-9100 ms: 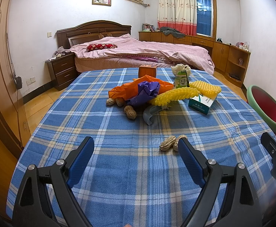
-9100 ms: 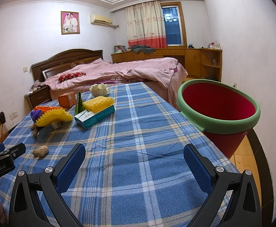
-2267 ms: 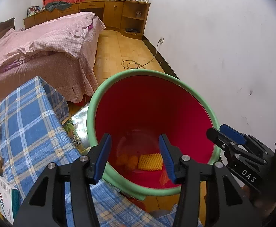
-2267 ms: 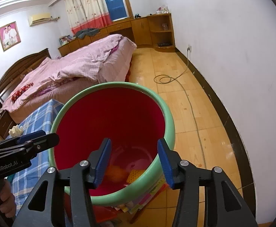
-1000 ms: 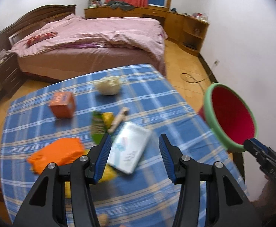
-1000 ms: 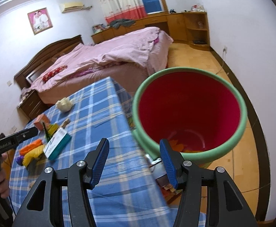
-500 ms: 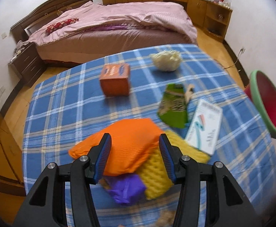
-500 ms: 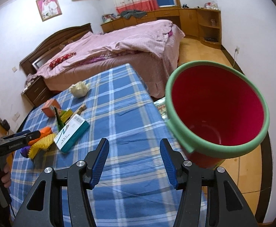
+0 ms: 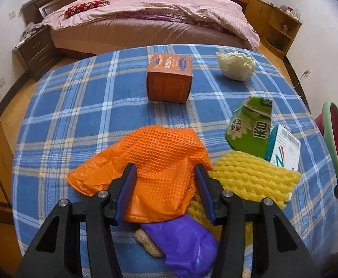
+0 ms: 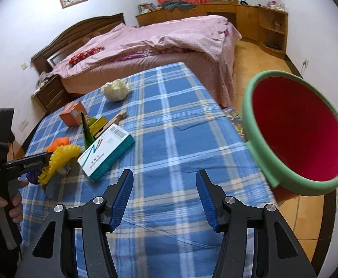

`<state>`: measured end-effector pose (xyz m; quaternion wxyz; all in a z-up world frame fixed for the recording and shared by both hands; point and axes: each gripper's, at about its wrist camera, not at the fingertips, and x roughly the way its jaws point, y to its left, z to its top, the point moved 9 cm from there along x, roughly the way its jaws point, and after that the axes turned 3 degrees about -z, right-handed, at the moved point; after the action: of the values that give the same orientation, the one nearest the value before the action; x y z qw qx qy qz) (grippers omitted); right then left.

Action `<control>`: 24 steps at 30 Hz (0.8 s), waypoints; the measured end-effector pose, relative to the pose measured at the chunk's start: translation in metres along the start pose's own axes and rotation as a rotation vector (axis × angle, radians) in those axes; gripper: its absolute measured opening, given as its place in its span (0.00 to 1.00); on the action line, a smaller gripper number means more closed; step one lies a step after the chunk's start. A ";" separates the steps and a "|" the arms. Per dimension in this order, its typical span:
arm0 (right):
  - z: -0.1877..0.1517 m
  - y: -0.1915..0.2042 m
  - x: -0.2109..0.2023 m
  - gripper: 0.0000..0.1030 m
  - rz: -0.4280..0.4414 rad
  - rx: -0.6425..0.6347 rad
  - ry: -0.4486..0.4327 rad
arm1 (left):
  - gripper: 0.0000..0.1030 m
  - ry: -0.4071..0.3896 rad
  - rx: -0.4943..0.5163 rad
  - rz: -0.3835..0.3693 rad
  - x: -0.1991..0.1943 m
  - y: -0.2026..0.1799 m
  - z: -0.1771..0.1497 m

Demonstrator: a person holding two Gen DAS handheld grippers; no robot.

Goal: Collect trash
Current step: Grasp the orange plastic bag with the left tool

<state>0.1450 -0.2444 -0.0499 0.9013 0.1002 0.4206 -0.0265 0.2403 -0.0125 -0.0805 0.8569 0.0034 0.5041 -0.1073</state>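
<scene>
My left gripper (image 9: 165, 185) hangs open just over an orange mesh wrapper (image 9: 159, 159), whose crumpled edge shows between the two blue pads without being pinched. Beside the wrapper lie a yellow foam net (image 9: 250, 178), a purple bag (image 9: 185, 247) and a peanut (image 9: 148, 246). Further out are a green carton (image 9: 250, 125), a white and teal box (image 10: 106, 153), an orange box (image 9: 169, 81) and a crumpled white paper (image 9: 235, 66). My right gripper (image 10: 164, 192) is open over bare tablecloth, with nothing in it. The red bin with a green rim (image 10: 296, 134) stands to its right, off the table.
The blue plaid table (image 10: 180, 120) ends close to the bin. A hand (image 10: 4, 208) holds the left gripper at the table's left side. A bed (image 10: 157, 41), a nightstand (image 9: 34, 48) and wooden cabinets (image 10: 261, 20) stand behind, with wooden floor (image 10: 261, 55) between.
The left gripper has swung from the bin side across the table and come down over the orange wrapper. The right gripper has turned from the bin towards the table. Neither gripper's opening changed.
</scene>
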 end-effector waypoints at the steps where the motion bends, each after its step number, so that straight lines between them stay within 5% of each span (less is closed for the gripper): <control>1: 0.000 0.004 0.003 0.56 0.003 -0.004 0.005 | 0.51 0.000 -0.003 -0.002 0.001 0.000 -0.001; 4: 0.001 0.015 0.010 0.57 0.018 -0.014 0.020 | 0.46 -0.015 -0.014 -0.008 0.002 0.002 0.000; 8: 0.001 0.030 0.020 0.57 0.041 -0.028 0.045 | 0.21 -0.045 -0.037 -0.008 0.000 0.009 0.002; 11: 0.002 0.040 0.027 0.57 0.055 -0.037 0.059 | 0.14 -0.062 -0.053 -0.023 -0.004 0.014 0.003; 17: 0.006 0.064 0.038 0.58 0.090 -0.052 0.083 | 0.12 -0.142 -0.132 -0.067 -0.026 0.027 0.008; 20: 0.008 0.077 0.042 0.78 0.111 -0.056 0.079 | 0.12 -0.187 -0.166 -0.090 -0.042 0.032 0.011; 24: 0.009 0.090 0.049 0.78 0.105 -0.074 0.081 | 0.12 -0.220 -0.217 -0.115 -0.055 0.041 0.011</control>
<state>0.1954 -0.1564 -0.0676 0.8868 0.0899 0.4515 0.0403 0.2314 0.0367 -0.0318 0.8947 -0.1300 0.4153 -0.1010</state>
